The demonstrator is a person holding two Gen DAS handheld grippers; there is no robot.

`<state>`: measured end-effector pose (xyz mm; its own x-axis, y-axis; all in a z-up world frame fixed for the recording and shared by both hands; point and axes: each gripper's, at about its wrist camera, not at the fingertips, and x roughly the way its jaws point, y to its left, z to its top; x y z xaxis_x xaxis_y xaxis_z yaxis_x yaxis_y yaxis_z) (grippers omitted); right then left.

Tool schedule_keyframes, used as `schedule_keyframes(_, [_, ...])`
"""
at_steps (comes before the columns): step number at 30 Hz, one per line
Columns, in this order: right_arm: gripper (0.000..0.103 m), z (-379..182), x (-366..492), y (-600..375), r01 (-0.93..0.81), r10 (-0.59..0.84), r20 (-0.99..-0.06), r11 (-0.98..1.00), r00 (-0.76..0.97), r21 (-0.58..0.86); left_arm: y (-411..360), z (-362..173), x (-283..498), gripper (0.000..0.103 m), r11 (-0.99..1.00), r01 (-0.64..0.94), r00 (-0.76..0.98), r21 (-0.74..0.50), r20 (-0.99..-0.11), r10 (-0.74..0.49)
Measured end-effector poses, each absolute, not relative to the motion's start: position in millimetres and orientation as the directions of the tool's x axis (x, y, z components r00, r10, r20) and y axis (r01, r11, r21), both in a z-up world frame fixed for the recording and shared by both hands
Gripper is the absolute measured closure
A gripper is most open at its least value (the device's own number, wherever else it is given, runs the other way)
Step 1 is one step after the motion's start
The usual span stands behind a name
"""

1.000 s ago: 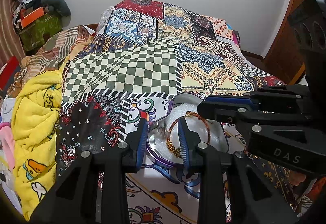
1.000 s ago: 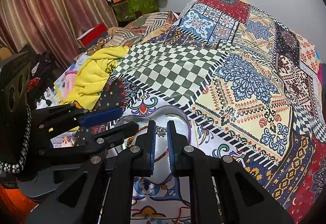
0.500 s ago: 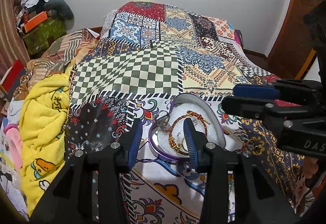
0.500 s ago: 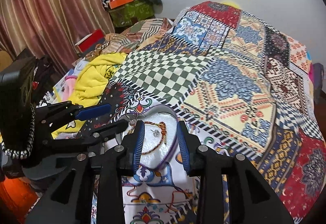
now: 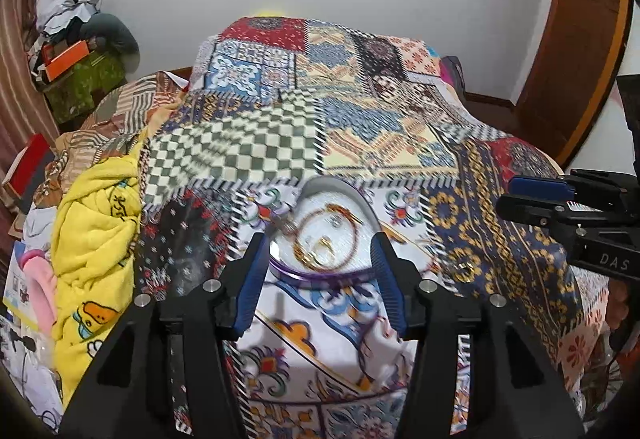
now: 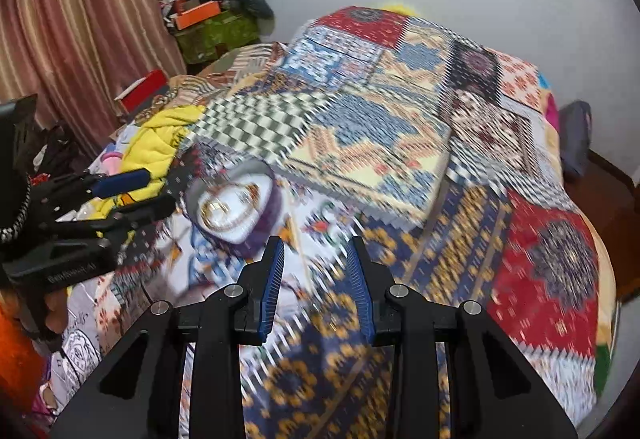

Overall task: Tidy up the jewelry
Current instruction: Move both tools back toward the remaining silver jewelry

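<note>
A round purple jewelry box (image 5: 320,273) with a white lining lies open on the patchwork bedspread (image 5: 248,151), its lid raised behind it. A gold and red bracelet (image 5: 316,235) is coiled inside with small gold pieces. My left gripper (image 5: 320,279) hovers just in front of the box, open wide and empty. My right gripper (image 6: 316,279) is open and empty too, over the blue and gold patch to the right of the box (image 6: 268,217). The right wrist view is blurred. Each gripper shows in the other's view: right gripper (image 5: 508,196), left gripper (image 6: 160,187).
A yellow blanket (image 5: 96,239) is bunched at the bed's left side. Boxes and clothes (image 5: 76,55) are piled in the far left corner. A striped curtain (image 6: 80,39) hangs at left, and a wooden door (image 5: 580,51) stands at right.
Both grippers have drawn back from the box and opened wider. The right one was nearly shut over the box and has swung off to the right.
</note>
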<state>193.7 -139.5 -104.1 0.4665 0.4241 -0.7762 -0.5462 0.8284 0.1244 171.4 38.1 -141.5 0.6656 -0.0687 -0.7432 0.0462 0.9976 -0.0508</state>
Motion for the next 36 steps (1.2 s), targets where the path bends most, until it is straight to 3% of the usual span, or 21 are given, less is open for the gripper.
schedule_keyframes(19, [0.073, -156.4, 166.7, -189.1, -0.501, 0.367, -0.846, 0.854, 0.387, 0.142, -39.1, -211.8, 169.6, 0.051, 0.979, 0.197, 0.472, -0.047, -0.871, -0.137])
schedule_keyframes(27, [0.073, -169.3, 173.1, -169.6, -0.560, 0.377, -0.859, 0.818, 0.347, 0.133, -40.5, -222.4, 165.6, 0.052, 0.976, 0.218, 0.501, -0.018, -0.856, -0.128])
schedule_keyframes(36, [0.073, -183.9, 184.7, -141.6, -0.612, 0.365, -0.870, 0.785, 0.332, 0.096, -32.5, -226.2, 170.6, 0.075, 0.974, 0.218, 0.515, -0.066, -0.840, -0.172])
